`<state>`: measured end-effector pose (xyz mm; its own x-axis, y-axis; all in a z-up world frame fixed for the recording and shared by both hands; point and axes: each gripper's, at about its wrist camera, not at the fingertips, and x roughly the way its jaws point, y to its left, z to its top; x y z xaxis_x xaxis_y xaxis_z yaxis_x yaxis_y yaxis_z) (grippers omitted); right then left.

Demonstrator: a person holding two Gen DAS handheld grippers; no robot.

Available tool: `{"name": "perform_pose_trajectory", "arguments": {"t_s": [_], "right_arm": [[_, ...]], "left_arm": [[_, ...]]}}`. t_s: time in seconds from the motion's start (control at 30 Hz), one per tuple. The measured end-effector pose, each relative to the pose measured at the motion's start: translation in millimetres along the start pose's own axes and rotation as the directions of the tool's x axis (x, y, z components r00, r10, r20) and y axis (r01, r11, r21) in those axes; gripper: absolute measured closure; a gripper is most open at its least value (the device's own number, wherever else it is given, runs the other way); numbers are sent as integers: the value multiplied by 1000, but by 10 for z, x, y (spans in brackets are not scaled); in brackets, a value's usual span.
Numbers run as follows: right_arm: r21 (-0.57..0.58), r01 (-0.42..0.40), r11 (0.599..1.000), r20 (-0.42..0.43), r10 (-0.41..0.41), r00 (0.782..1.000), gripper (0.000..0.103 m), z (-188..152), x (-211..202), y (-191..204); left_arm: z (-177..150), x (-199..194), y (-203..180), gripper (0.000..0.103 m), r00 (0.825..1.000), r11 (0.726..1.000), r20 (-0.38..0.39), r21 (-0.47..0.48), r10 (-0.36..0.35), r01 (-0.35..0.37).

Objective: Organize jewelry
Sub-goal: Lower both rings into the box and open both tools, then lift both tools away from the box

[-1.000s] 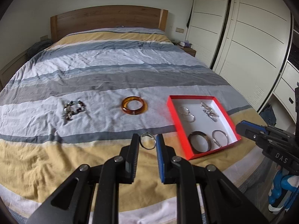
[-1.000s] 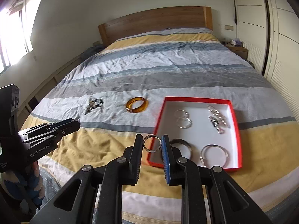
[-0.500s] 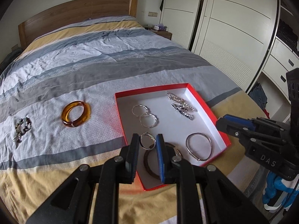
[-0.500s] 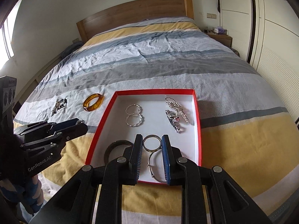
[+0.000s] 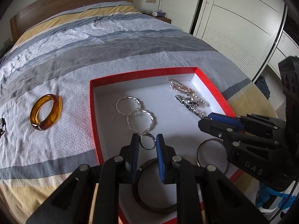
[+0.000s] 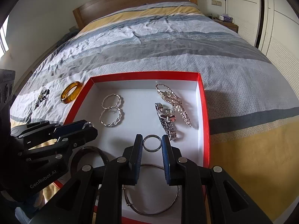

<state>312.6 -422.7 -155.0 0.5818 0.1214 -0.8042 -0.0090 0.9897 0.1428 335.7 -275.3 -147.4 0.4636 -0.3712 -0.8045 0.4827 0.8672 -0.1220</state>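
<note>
Both tongs hang over a red box (image 6: 205, 112) with a white floor that sits on the striped bedspread (image 6: 168, 43) of a bed. The left tongs (image 5: 147, 141) are closed on a small silver ring (image 5: 148, 143), which stands pinched between the black pad and the blue pad, above the box floor just in front of two twisted silver hoops (image 5: 135, 114). The right tongs (image 6: 152, 142) are closed on a plain silver band (image 6: 152, 143), held flat between the pads over the middle of the box; whether either ring touches the floor of the box cannot be told.

Inside the box, the two hoops (image 6: 111, 112) lie touching each other toward the left side. Toward the right side lie a beaded chain (image 6: 172, 100) and a metal wristwatch (image 6: 166, 119), close against one another. At the near edge a dark brown bangle (image 5: 149, 192) lies under the left tongs, and a thin silver bangle (image 6: 155, 203) lies under the right tongs.

Outside the box, on the bedspread to its left, an amber bangle (image 5: 45, 113) lies flat, near the box wall but apart from it. Farther left sits a small cluster of dark beads (image 6: 42, 96). A wooden headboard (image 6: 134, 0) stands at the far end of the bed, and white wardrobe doors (image 5: 233, 18) run along the right.
</note>
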Motion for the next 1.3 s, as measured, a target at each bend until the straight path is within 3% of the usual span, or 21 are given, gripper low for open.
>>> {"name": "perform_pose_trajectory", "arguments": {"t_s": [0.37, 0.87, 1.07, 1.3], "right_arm": [[-71, 29, 997, -64, -33, 997, 82, -47, 204, 118], [-99, 54, 994, -95, -64, 993, 82, -86, 162, 158], [-82, 72, 994, -61, -77, 995, 78, -104, -82, 140], [-34, 95, 995, 7, -95, 995, 72, -123, -585, 107]], "left_arm": [[-83, 128, 31, 86, 1000, 1000, -20, 1, 23, -23], [-85, 124, 41, 85, 998, 998, -35, 10, 56, -56], [-41, 20, 17, 75, 999, 999, -37, 5, 34, -34], [21, -413, -56, 74, 999, 1000, 20, 7, 31, -31]]}}
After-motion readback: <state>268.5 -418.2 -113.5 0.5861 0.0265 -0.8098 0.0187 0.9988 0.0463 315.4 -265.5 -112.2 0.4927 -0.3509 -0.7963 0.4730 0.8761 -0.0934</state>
